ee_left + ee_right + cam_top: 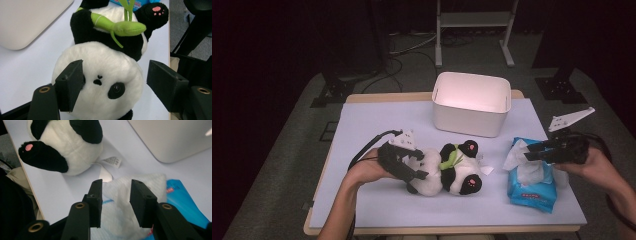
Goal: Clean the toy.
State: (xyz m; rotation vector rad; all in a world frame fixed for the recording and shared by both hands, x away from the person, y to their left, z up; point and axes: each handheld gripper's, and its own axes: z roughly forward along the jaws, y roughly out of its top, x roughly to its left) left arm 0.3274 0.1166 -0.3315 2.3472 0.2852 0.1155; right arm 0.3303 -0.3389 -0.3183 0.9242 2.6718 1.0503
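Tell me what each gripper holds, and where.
Nothing is held: the left gripper straddles the panda head with open jaws; the right gripper hangs open over the wipe.

The left claw (113, 82) hides one eye of the panda (100, 82); its feet are cut off.

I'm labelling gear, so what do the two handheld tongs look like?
Both tongs, left and right, are black with blocky rectangular jaws and brass-coloured screw rings. Each carries a grey three-cornered plate and trails a black cable. Forearms are bare.
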